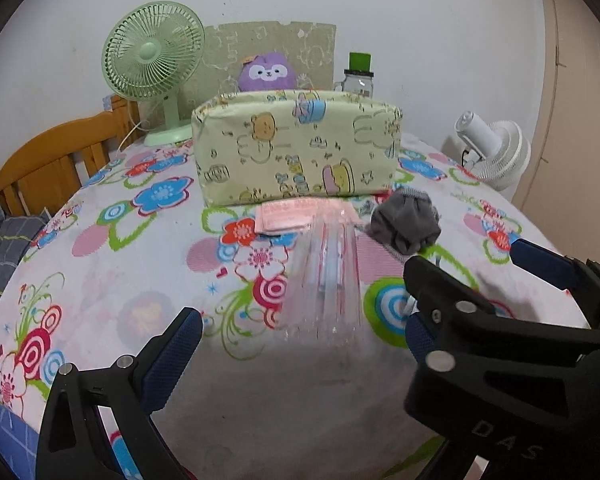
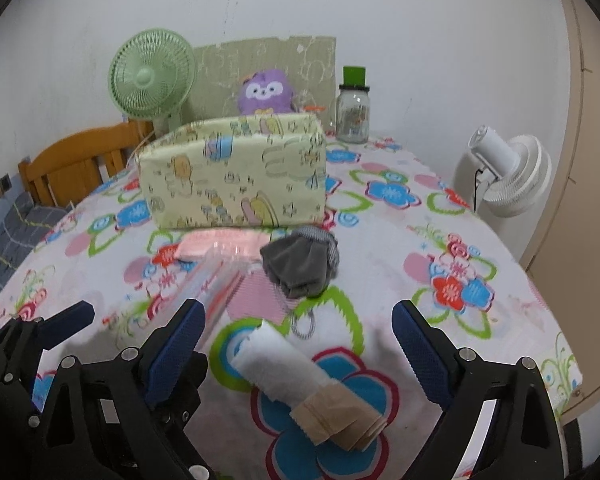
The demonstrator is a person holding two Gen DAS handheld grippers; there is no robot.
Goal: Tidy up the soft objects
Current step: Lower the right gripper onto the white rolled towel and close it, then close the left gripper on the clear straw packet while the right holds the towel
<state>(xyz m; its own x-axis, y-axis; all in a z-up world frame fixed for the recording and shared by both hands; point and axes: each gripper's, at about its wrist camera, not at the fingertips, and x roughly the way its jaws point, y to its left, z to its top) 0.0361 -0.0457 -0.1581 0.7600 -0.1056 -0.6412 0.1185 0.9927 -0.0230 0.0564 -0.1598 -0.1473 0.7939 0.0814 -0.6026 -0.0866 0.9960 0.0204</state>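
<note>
A rolled white sock with a tan cuff lies on the flowered surface, between the spread fingers of the right gripper, which holds nothing. Farther back, a bunched grey sock rests near the front face of a pale green box printed with cartoon animals. Just left of the grey sock lies a clear plastic pouch with pink print, flat on the cloth. In the left wrist view the left gripper is also wide apart and empty, hovering low with the pouch ahead of it and the grey sock to the right, beside the right gripper's black frame. Behind the box stand a purple plush toy, a green desk fan and a jar with a green lid; a white fan stands off the right edge.
</note>
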